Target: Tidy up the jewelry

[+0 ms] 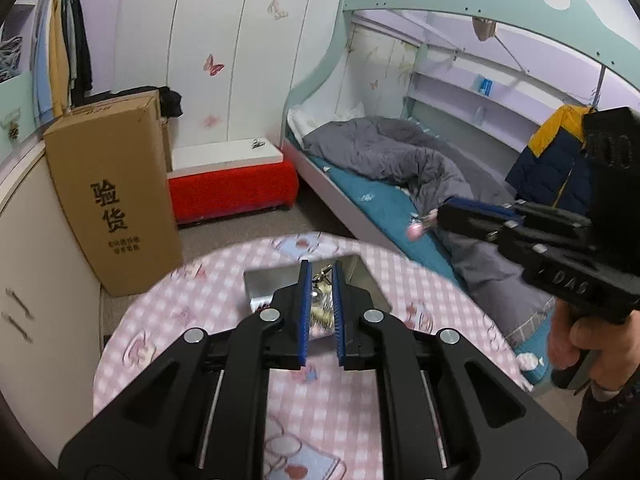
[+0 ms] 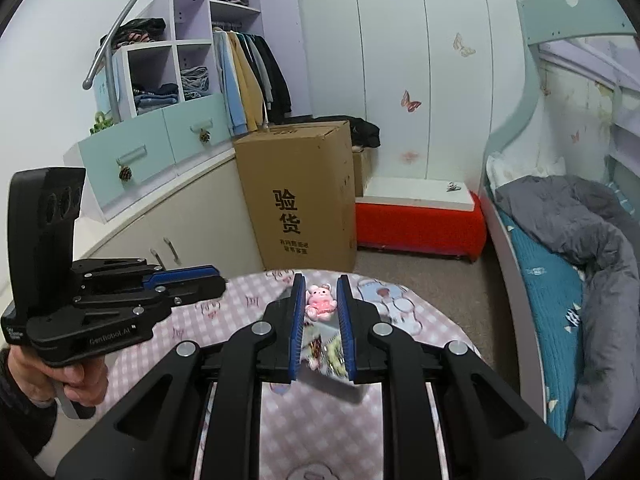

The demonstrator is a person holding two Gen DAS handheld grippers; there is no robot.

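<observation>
While both our grippers hang above the round table (image 1: 208, 296) with its pink checked cloth, each has its blue pads drawn in on something small. In the left wrist view, the left gripper (image 1: 320, 304) has its jaws nearly together on a metallic trinket (image 1: 322, 292), whose clasp end pokes out toward twelve o'clock; blur keeps us from naming the piece. Below it, the mirrored tray (image 1: 260, 284) lies on the table with more jewelry on it.

At three o'clock in that view we see the right gripper (image 1: 444, 216), borne by our right hand (image 1: 576, 340), with a pink charm (image 1: 416, 229) at its tip, over the edge of the bed (image 1: 380, 208).

In the right wrist view that charm proves to be a pink bunny figure, pinched between the narrow jaws. At nine o'clock our left hand (image 2: 60, 376) carries the other gripper. A cardboard box (image 2: 296, 192) stands at twelve o'clock beyond the table.
</observation>
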